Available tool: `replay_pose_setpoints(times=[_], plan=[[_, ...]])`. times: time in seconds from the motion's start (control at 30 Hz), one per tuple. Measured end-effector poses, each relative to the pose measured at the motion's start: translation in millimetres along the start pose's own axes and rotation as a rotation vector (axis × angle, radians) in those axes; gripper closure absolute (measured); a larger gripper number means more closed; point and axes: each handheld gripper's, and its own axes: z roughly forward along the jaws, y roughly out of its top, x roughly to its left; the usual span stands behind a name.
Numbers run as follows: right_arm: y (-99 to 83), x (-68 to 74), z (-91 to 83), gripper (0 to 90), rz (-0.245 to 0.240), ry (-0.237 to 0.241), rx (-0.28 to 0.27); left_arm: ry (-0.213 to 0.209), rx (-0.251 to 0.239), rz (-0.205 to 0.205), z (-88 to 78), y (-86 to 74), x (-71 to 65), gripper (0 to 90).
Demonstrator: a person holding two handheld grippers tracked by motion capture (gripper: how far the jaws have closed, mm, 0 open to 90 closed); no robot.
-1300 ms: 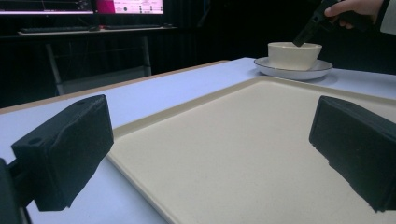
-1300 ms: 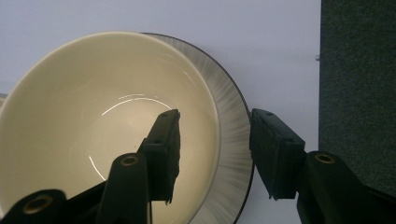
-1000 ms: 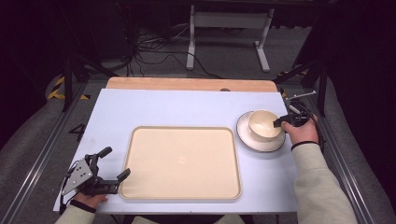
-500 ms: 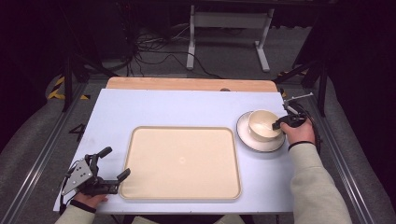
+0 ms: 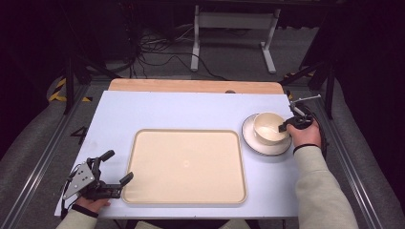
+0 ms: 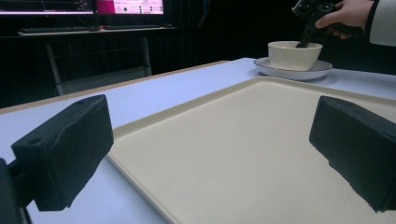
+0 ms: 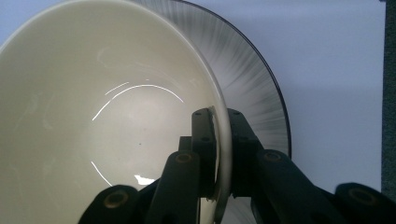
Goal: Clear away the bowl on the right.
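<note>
At the near left corner of the table the left hand lies low and level, holding the left gripper with its jaws spread wide and nothing between them; it points across the table toward the near left edge of the tray, and in the left gripper view the two black pads frame that cream tray with the bowl far off beyond. Compared with the earlier frames this hand sits in the same spot. The tray lies flat in the middle of the table, its long side running left to right. To its right, close beside it but apart, a plate carries the bowl, which stands upright with its mouth facing up (being round, it has no long side to speak of). The right hand comes in from the near right, forearm angled up the table, and tips the right gripper down over the bowl's right rim. Its jaws have just been closing, and they now clamp the rim: in the right gripper view one finger sits inside the bowl and the other outside, over the plate, with the wall pinched between them. The hand itself has kept its place since the earlier frames.
</note>
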Motion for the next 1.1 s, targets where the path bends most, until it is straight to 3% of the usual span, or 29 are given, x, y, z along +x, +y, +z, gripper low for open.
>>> replay_pose_setpoints(times=[0.13,0.53,0.8,1.1], plan=[[0.9,1.8,-4.1,83.4,0.003,0.013,-0.017,0.000,0.000,0.000,0.0,0.0,0.0,0.2],[2.7,10.1,-15.0,81.8,-0.035,-0.032,-0.014,0.000,0.000,0.000,0.0,0.0,0.0,0.2],[5.4,13.4,-29.9,81.7,-0.040,-0.041,-0.018,0.001,0.001,-0.001,0.0,0.0,0.0,0.2],[7.1,20.5,-46.4,81.7,-0.079,-0.045,-0.027,0.000,0.000,0.000,0.0,0.0,0.0,0.3]])
